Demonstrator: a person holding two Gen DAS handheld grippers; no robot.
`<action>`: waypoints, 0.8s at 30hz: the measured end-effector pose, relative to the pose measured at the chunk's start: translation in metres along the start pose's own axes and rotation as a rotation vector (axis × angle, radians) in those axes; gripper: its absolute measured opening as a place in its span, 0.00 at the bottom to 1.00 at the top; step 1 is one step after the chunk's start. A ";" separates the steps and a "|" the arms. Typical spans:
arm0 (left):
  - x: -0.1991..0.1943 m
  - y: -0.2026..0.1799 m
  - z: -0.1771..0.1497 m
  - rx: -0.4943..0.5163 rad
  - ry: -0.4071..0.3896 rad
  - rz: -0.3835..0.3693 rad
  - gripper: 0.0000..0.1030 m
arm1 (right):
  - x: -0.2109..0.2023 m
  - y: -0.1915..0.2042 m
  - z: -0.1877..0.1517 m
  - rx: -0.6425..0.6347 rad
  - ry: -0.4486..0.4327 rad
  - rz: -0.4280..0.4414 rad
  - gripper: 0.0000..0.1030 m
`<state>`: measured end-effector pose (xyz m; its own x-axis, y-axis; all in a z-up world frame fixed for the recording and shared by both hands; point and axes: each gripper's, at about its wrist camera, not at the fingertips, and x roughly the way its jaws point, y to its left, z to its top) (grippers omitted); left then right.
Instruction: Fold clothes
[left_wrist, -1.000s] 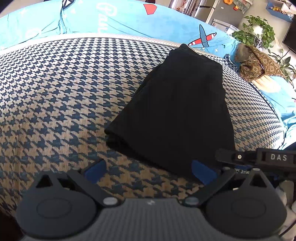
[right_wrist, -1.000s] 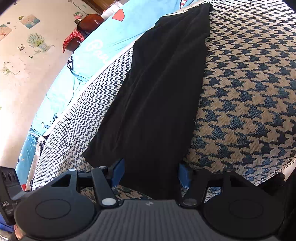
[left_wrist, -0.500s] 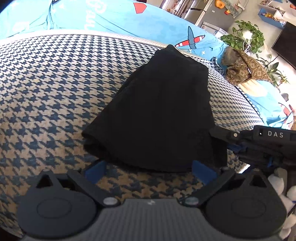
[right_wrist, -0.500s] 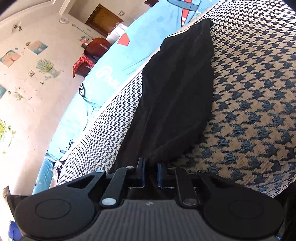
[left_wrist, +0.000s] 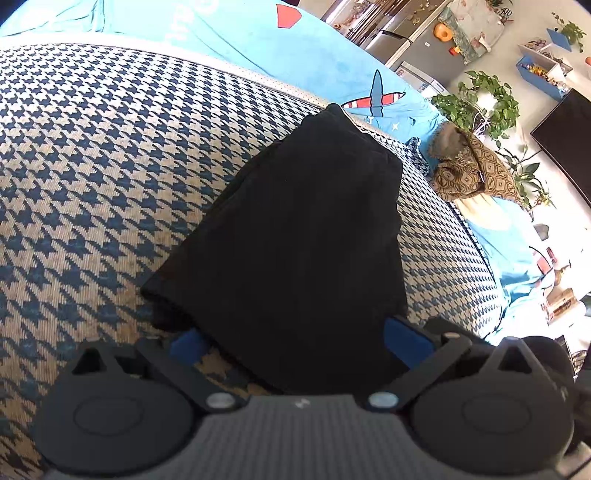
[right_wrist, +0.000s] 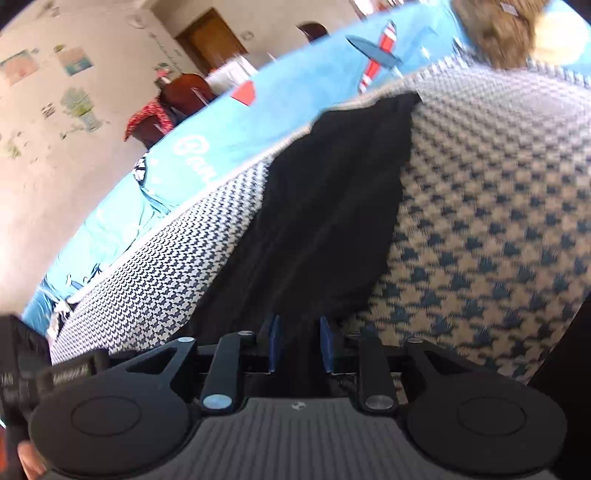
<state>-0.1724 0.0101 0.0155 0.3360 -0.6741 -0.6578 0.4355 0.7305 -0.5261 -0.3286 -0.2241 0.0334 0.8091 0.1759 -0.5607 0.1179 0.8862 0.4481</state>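
A black garment (left_wrist: 295, 236) lies folded lengthwise on the houndstooth blanket (left_wrist: 92, 166) that covers the bed, running from the near edge of the bed, where both tongs are, toward the far edge where a blue sheet (left_wrist: 229, 33) with an aeroplane print shows. The left tongs (left_wrist: 295, 341) point down at a slant over the garment's near end, jaws wide: the left blue pad sits at the garment's near left corner on the blanket and the right pad beside its right edge, with the cloth spread between them and not pinched. The right tongs (right_wrist: 301, 343) also tilt downward, rolled somewhat so the bed slants across the right wrist view; their jaws stand narrow and are opening, a bunched fold of the black cloth between the blue pads, and whether the pads press on it cannot be told through the blur. A fingertip (right_wrist: 27, 459) of the person shows at the lower left corner of that view. A brown patterned cloth (left_wrist: 469, 170) is heaped near the far right corner of the bed, well apart from the garment
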 end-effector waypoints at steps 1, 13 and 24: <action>0.000 0.000 0.001 0.003 -0.001 0.002 1.00 | -0.002 0.006 -0.002 -0.040 -0.005 0.013 0.36; 0.001 -0.001 0.013 0.028 -0.003 -0.002 1.00 | 0.020 0.056 -0.040 -0.429 0.098 0.083 0.55; 0.002 0.000 0.016 0.031 0.012 -0.017 1.00 | 0.057 0.084 -0.060 -0.577 0.142 0.058 0.62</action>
<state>-0.1584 0.0068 0.0230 0.3186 -0.6850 -0.6552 0.4670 0.7149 -0.5204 -0.3076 -0.1137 -0.0028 0.7155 0.2516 -0.6517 -0.2883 0.9561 0.0525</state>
